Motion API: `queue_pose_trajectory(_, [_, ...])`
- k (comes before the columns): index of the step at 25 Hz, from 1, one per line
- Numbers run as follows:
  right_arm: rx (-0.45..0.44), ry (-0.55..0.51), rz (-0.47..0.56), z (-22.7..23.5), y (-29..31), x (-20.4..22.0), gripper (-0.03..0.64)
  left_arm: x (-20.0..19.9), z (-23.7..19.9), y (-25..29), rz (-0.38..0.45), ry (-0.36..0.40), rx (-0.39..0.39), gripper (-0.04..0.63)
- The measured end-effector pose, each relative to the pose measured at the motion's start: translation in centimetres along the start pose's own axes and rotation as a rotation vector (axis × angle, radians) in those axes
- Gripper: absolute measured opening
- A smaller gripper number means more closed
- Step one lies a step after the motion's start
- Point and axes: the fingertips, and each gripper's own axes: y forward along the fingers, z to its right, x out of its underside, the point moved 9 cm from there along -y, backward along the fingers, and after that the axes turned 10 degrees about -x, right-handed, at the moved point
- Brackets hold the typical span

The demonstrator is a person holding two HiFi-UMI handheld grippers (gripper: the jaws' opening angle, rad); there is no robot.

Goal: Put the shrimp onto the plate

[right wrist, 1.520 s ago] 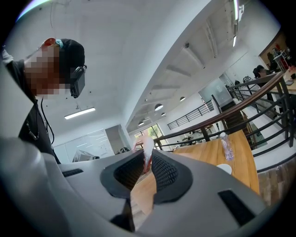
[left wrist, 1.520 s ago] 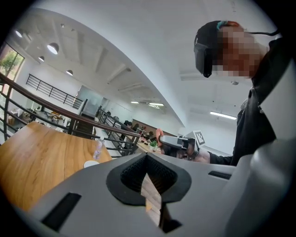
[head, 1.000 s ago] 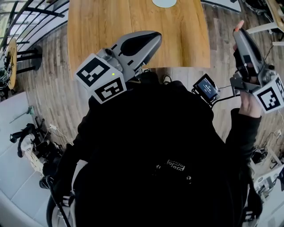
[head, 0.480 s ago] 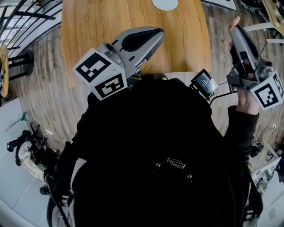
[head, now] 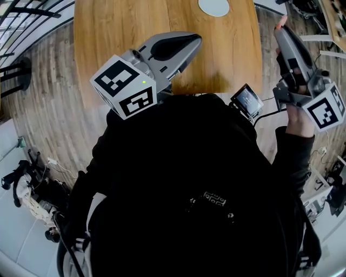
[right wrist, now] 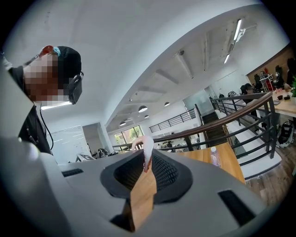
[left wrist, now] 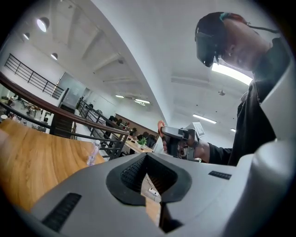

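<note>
Shrimp (right wrist: 147,147), seemingly pinched, jaws of right gripper (right wrist: 145,163)

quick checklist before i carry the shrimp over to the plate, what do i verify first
1. Shrimp pinched at the right gripper tips: ok.
2. Plate in sight at the far side of the table: ok.
3. Plate free of other food: cannot tell, it is cut off by the frame.
4. Right gripper above the plate: not ok, it is off the table's right edge.
5. Left gripper empty, jaws together: ok.
</note>
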Motion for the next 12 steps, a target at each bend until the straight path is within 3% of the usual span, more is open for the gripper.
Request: queue_pose_trajectory(12, [0.063, 0.009, -0.076, -1.1, 4.3, 0.6, 0.063, 1.0, -3.0, -1.3, -0.017, -0.054, 0.062, 0.003])
